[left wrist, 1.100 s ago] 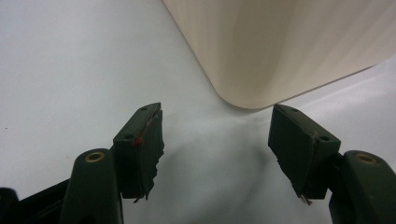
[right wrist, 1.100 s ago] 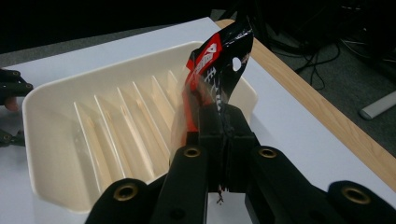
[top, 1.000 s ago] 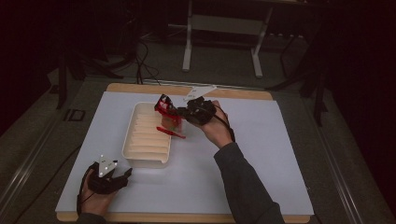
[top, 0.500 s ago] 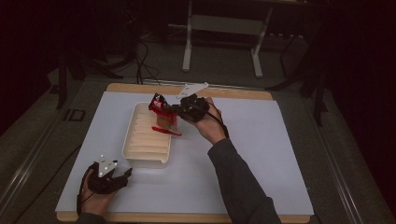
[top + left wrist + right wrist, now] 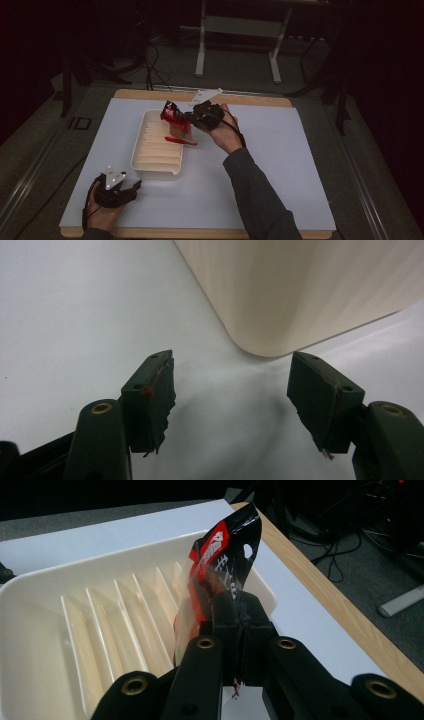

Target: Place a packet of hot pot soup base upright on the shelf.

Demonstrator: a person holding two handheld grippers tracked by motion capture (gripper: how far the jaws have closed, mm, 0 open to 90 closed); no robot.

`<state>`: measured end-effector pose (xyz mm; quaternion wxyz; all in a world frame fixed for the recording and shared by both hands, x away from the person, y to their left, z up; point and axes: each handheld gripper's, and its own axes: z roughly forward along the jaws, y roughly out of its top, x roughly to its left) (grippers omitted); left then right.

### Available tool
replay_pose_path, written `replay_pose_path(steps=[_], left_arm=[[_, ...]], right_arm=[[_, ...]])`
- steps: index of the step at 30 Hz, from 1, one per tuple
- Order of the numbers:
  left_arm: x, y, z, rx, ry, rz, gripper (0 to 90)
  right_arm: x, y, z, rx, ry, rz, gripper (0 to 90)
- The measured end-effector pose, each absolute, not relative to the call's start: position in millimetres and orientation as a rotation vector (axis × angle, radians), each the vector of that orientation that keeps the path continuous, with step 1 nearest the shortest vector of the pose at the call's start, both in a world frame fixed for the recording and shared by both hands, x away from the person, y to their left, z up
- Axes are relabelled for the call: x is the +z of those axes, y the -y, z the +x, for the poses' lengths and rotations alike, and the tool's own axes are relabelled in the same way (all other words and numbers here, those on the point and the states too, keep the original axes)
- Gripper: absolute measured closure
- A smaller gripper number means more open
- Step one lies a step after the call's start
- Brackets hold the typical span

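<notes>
The right claw (image 5: 241,625) is pinching a red-and-black snack packet (image 5: 220,565) over the ribbed white tray (image 5: 150,162), while the left claw (image 5: 232,390) is resting spread on the bench (image 5: 280,165).

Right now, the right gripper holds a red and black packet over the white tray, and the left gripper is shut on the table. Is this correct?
Not quite. The left gripper is open: the left gripper view shows its jaws standing apart with nothing between them. The rest holds: the right gripper is shut on the packet over the tray.

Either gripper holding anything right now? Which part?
The right gripper is shut on the red and black packet, pinching it near its lower edge over the ribbed white tray. The left gripper is open and holds nothing.
</notes>
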<state>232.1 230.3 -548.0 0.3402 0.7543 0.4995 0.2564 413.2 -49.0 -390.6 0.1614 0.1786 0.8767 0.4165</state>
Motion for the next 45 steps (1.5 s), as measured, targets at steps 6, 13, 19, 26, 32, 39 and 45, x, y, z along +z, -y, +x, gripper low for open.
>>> replay_pose_path(steps=[6, 13, 19, 26, 32, 39, 45], left_arm=[[-548, -230, 232, 0.667, -1.3, 1.961, 35.5], [-548, -230, 232, 0.667, -1.299, 1.96, 35.5], [-548, -230, 232, 0.667, -1.298, 1.961, 35.5], [-548, -230, 232, 0.667, -1.296, 1.96, 35.5], [-548, -230, 232, 0.669, -1.296, 1.957, 35.5], [-548, -230, 232, 0.667, -1.296, 1.956, 35.5], [-548, -230, 232, 0.666, -1.296, 1.956, 35.5]], right_arm=[[-394, 42, 412, 1.196, -2.515, 0.495, 88.5], [-396, 36, 411, 1.228, -2.522, 0.482, 88.5], [-398, 29, 410, 1.256, -2.529, 0.483, 88.5], [-399, 22, 409, 1.265, -2.535, 0.477, 88.5], [-400, 14, 407, 1.274, -2.542, 0.468, 88.5], [-402, 5, 407, 1.286, -2.546, 0.463, 88.5], [-403, -1, 406, 1.291, -2.55, 0.459, 88.5]])
